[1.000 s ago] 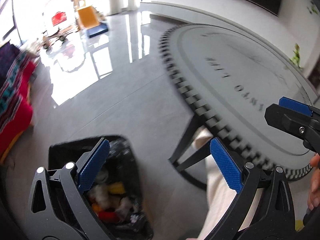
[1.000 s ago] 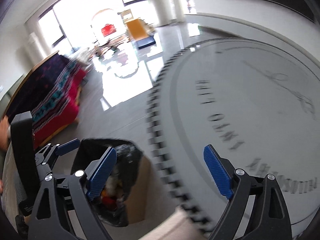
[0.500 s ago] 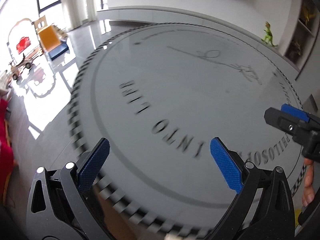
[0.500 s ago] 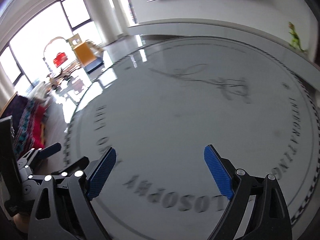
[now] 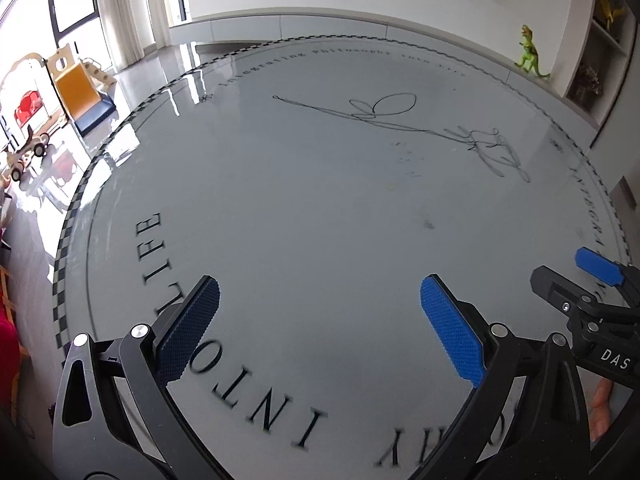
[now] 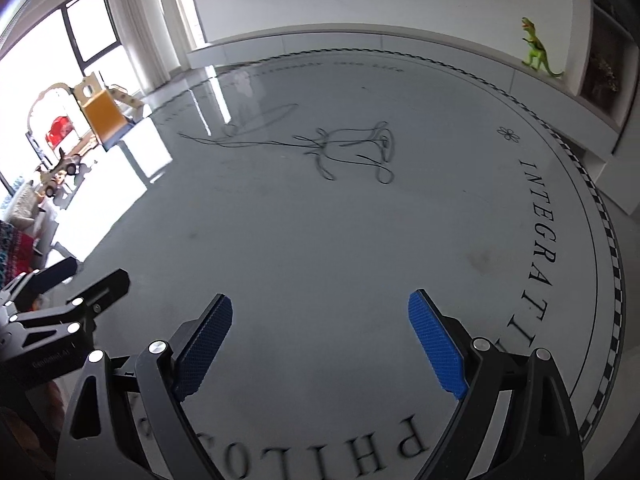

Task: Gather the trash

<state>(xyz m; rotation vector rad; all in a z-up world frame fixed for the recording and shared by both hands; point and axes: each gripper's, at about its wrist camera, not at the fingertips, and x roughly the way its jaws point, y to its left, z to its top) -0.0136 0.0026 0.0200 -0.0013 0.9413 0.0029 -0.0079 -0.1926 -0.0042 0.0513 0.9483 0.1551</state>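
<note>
Room: bright living room with tall windows, a glossy grey floor and a long low white cabinet (image 5: 320, 26) along the far wall.
Surface: large round grey table (image 5: 320, 208) with a black-and-white checkered rim, a thin line drawing at its middle and dark printed lettering around its edge; it fills both of my views.
Background: small green toy dinosaur (image 6: 538, 48) standing on the cabinet at far right; wooden play furniture with a yellow panel (image 5: 76, 92) on the floor at left, well apart from the table.
Left gripper: my left gripper (image 5: 320, 328) hangs above the near part of the table, blue pads spread wide, nothing between them.
Right gripper: my right gripper (image 6: 320, 340) is just beside it, also spread wide with nothing in its pads; each one shows at the edge of the other's view.
Trash: I see no wrapper, scrap or other litter on the table in either view, only faint smudges. No bin is in view either, so I cannot say where it stands.
Step in hand, my judgement: checking the tabletop for anything left to collect.
Doing it well: I would sweep both cameras slowly across the whole surface, including the far rim and the glare near the window side, where a pale scrap could hide. I would keep the pads spread and clear of the glossy top, and look along the table's edge and the floor beside it before calling the task finished.
</note>
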